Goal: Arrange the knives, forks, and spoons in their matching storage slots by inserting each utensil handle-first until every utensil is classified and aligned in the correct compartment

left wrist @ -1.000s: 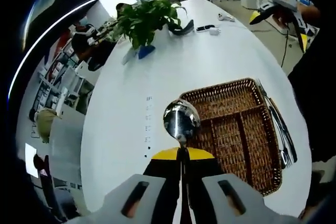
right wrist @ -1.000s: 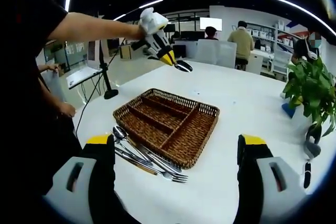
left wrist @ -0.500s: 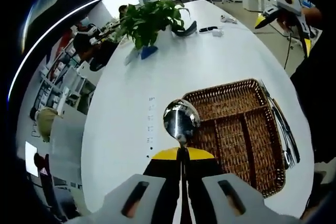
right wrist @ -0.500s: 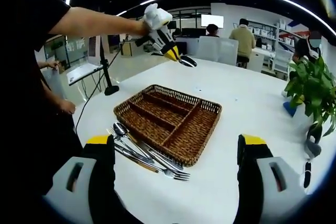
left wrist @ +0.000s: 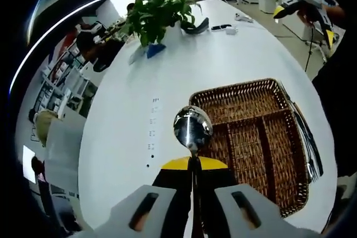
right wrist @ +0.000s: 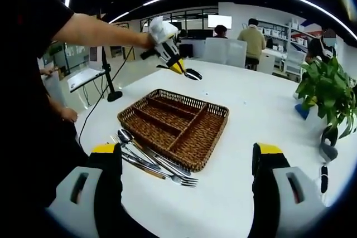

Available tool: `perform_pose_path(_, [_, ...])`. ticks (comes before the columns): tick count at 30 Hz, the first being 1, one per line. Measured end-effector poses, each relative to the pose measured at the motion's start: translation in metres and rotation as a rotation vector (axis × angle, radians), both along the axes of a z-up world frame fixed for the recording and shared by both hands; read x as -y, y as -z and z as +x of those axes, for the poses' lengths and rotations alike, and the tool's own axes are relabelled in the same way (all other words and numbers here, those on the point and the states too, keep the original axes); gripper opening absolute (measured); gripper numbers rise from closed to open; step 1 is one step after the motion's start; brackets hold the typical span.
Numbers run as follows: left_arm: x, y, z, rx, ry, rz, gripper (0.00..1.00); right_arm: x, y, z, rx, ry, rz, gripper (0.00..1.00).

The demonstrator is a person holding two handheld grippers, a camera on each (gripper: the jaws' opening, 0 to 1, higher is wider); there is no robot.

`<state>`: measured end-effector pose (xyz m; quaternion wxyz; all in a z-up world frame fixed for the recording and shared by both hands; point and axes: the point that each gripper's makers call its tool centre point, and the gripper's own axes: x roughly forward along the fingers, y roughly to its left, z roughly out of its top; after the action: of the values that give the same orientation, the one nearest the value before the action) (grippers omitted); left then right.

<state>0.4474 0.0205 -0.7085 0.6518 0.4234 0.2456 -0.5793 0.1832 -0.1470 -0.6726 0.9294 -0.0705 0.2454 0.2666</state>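
Note:
My left gripper [left wrist: 193, 172] is shut on a shiny spoon [left wrist: 192, 129], bowl pointing forward, held above the near end of a brown wicker cutlery tray [left wrist: 251, 137]. From the right gripper view, the left gripper [right wrist: 170, 58] hovers high over the tray [right wrist: 174, 126] with the spoon [right wrist: 193, 74] sticking out. Several loose utensils [right wrist: 148, 161], spoons, knives and a fork, lie on the white table along the tray's near side. The same utensils [left wrist: 309, 143] show in the left gripper view along the tray's right edge. My right gripper [right wrist: 187, 163] stands open and empty, well back from the tray.
A potted green plant [left wrist: 156, 18] and small dark items [left wrist: 218, 28] sit at the table's far end. The plant [right wrist: 329, 90] stands right of the tray in the right gripper view. People sit at desks behind. A stand with cables [right wrist: 110, 82] stands beside the table.
The left gripper with the spoon has shifted slightly over the tray's far side and lowered a little. The right gripper stays open and nearly still.

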Motion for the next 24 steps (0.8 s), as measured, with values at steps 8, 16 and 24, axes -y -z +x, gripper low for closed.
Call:
perform_pose_path(8, [-0.007,0.023,-0.001,-0.017,-0.003,0.003,0.01,0.000,-0.001,0.000,0.003,0.018,-0.010,1.00])
perform_pose_path(16, [-0.007,0.042,-0.001,-0.025,-0.014,-0.001,0.01,-0.005,-0.004,0.002,0.014,0.028,-0.003,1.00])
perform_pose_path(24, [-0.001,0.062,-0.004,-0.042,-0.003,-0.006,0.01,-0.002,0.000,-0.002,-0.003,0.042,-0.003,1.00])
